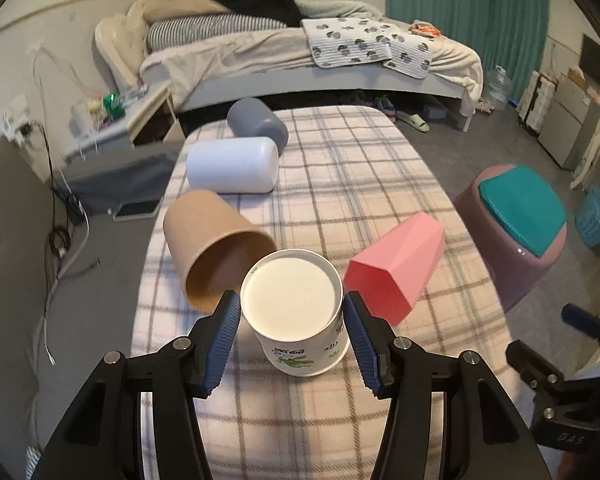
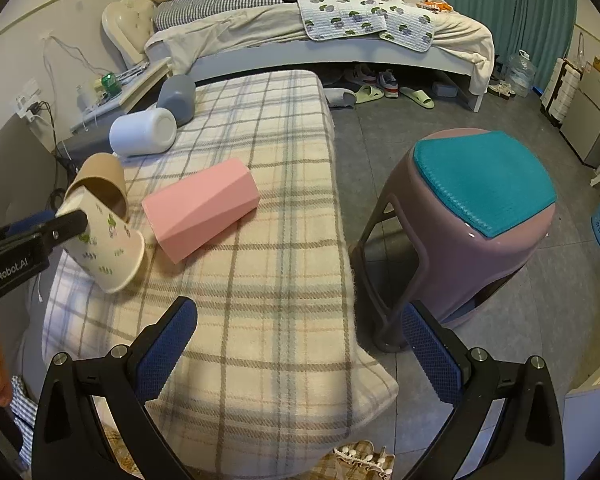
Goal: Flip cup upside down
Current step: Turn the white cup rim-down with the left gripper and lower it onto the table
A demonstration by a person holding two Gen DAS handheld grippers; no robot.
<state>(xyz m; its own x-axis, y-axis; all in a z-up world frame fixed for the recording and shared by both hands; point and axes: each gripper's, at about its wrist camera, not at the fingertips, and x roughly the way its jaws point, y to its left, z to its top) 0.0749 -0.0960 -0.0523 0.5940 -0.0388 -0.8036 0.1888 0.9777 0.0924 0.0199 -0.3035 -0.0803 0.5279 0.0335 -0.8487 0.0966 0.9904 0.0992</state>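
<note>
While the left gripper (image 1: 292, 316) pinches the white paper cup (image 1: 296, 312) near its closed base, we note both blue pads touching the cup wall, one per side. Cup is tilted w/ base up and toward the left cam; rim points down toward the plaid blanket (image 1: 340, 184). From the right wrist view, same cup (image 2: 108, 248) hangs at a slant, open mouth low and to the right, green leaf print visible on its side; we can't tell whether the rim touches the blanket (image 2: 268, 280) or sits just above it. Left gripper (image 2: 66, 218) enters that view from the left edge, black body w/ "GenRobot.AI" lettering.

Right gripper (image 2: 300, 340) is spread wide, nothing between its blue pads; it hangs over the near right part of the blanket, well apart from the cup.

Other items on the blanket, all lying on their sides:
- brown cup (image 1: 216, 248), mouth facing the left cam, just beside the white cup on its left; contact unclear.
- pink faceted cup (image 1: 396, 264), right of the white cup, near but apart.
- white cup-like cylinder (image 1: 232, 164) farther back.
- grey cup (image 1: 258, 122) behind that one, touching or nearly so.

Off the blanket, right side: purple stool (image 2: 460, 248) w/ teal pad on the floor. Bed (image 2: 320, 36) along the far wall.
</note>
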